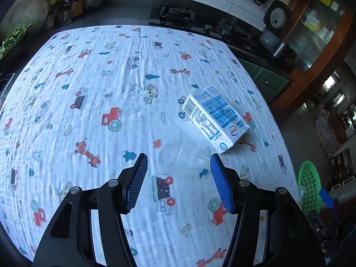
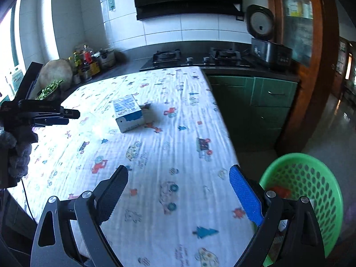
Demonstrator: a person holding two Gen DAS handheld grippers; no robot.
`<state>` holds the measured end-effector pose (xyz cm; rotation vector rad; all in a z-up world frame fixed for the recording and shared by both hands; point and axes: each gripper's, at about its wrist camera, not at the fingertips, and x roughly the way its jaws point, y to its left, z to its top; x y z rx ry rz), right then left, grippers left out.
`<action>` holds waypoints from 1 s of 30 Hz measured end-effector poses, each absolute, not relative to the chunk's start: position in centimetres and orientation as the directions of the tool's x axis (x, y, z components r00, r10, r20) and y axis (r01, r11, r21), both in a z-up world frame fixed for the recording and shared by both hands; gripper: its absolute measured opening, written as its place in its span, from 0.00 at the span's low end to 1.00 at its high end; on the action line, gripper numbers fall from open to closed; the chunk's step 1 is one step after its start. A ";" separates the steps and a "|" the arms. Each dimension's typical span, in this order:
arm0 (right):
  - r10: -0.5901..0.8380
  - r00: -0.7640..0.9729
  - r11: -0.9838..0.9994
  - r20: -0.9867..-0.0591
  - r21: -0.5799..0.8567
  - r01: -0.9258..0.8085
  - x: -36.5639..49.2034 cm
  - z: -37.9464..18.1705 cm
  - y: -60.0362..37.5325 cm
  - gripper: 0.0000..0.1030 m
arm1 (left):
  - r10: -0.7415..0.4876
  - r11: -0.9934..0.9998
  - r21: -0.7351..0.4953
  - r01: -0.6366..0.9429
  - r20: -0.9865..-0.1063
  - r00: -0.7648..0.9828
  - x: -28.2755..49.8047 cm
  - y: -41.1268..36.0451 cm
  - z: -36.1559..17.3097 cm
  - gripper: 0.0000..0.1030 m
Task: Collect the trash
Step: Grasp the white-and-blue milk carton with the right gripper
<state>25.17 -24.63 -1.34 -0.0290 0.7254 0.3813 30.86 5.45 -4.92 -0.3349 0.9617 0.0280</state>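
We see a desk (image 2: 178,155) covered with a white cloth (image 1: 111,89) printed with small cars, giraffes and trees. On it lies a white and blue carton (image 1: 217,116), on its side, nearer to the right edge of the desk than to the left, with bare cloth all around it. Our left gripper (image 1: 179,162) is above the cloth with its jaws apart and nothing between them; the carton is ahead of it and a little to the right, not touching. Our right gripper (image 2: 179,173) is also wide apart and empty, over the near part of the desk. Beside the right edge of the desk stands a green basket (image 2: 311,178) on the floor, with some things inside that we cannot identify.
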 end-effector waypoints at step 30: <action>0.435 0.556 0.854 -0.708 0.130 -0.503 35.9 -3.6 -13.1 0.87 | -0.401 0.893 -0.444 0.067 -0.722 0.564 31.4 7.3 -6.2 0.04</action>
